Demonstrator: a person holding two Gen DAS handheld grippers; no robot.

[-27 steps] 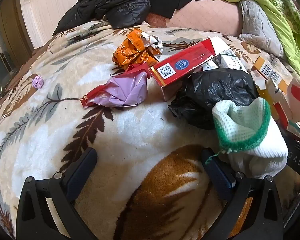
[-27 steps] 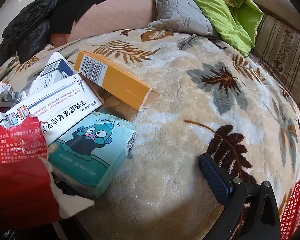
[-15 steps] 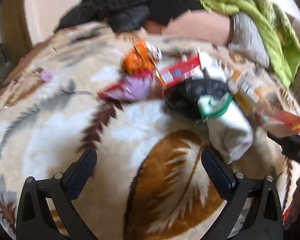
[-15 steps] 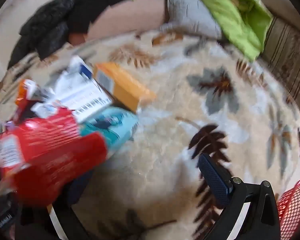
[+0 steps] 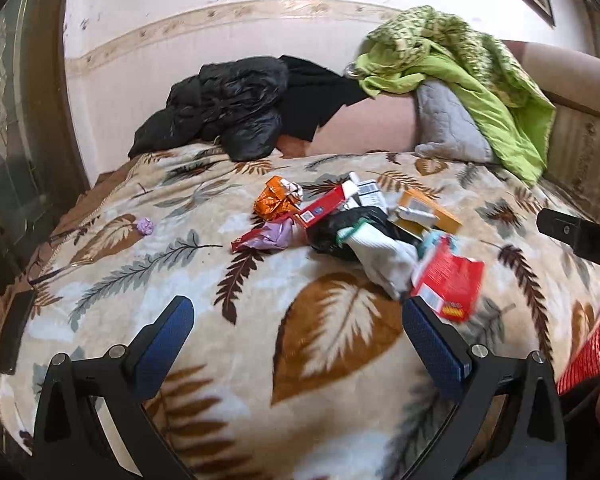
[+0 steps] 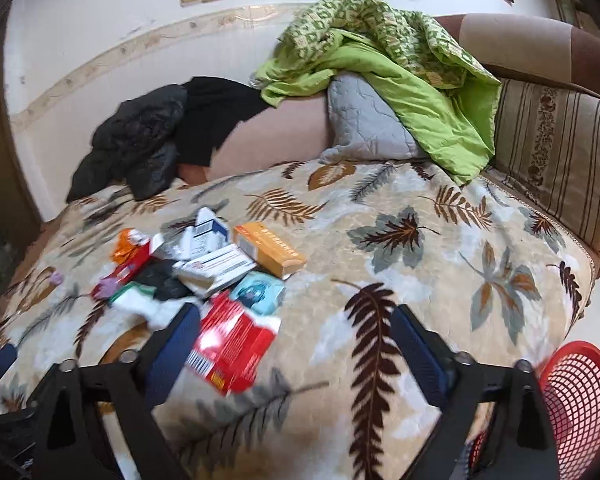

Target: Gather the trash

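Trouble starts at the left: a small purple wad [image 5: 145,225] lies well ahead and to the left of the left gripper [image 5: 296,308], apart from everything else, and is easy to miss. That gripper hangs wide open and empty over the blanket [image 5: 260,360].

Ahead of it and to its right sits the pile [image 5: 356,220]: orange wrapper [image 5: 274,200], black bag [image 5: 340,232], sock [image 5: 384,260] and cartons. These overlap, so closing on one may drag a neighbour, or lift two and shed one. The sock looks like laundry, not trash, and grabbing it along with the bag is a likely slip. The bag is limp and may slide out of the pads.

The right gripper [image 6: 296,314] is also spread wide. The red box [image 6: 228,348] shows between its jaws, hard by the left finger [image 6: 172,352] with a clear gap to the right one, so nothing is pinched. It is blurred, and I cannot tell whether it rests on the blanket or is loose in the air. Closing now would catch it off-centre, and it could twist out or crush.

The basket [image 6: 572,392] sits to the right of and below this gripper, past the blanket's edge. A release short of its rim would probably drop the box to the floor.
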